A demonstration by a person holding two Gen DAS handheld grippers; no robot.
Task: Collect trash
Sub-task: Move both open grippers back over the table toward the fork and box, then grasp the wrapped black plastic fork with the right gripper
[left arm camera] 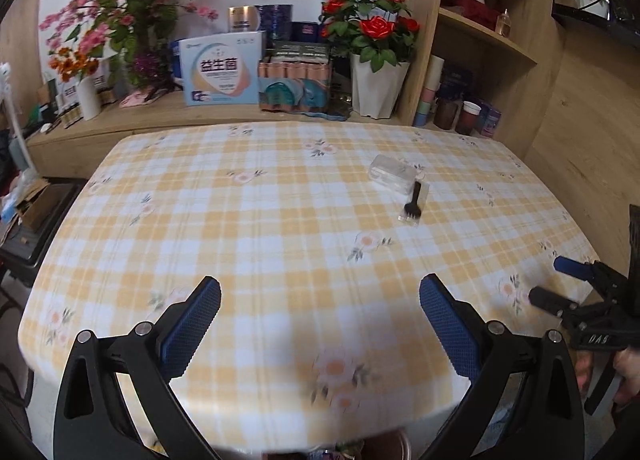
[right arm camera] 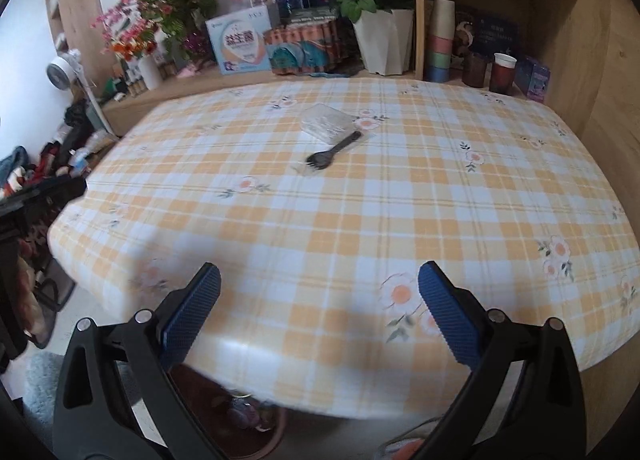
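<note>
A clear plastic box (left arm camera: 391, 172) lies on the yellow checked tablecloth (left arm camera: 256, 220), far right of centre. A black plastic fork in a clear wrapper (left arm camera: 412, 202) lies just in front of it. The box (right arm camera: 326, 122) and the fork (right arm camera: 332, 151) also show in the right wrist view, on the tablecloth (right arm camera: 400, 200). My left gripper (left arm camera: 320, 300) is open and empty over the table's near edge. My right gripper (right arm camera: 319, 288) is open and empty over the near edge too, and shows in the left wrist view at the right (left arm camera: 552, 280). Both are well short of the trash.
A wooden shelf behind the table holds a white pot of red roses (left arm camera: 376, 88), pink flowers (left arm camera: 132, 12), boxes (left arm camera: 222, 68) and stacked cups (right arm camera: 440, 40). A round bin or pot (right arm camera: 240, 420) stands on the floor below the near edge. Clutter lies on the floor at the left (right arm camera: 52, 156).
</note>
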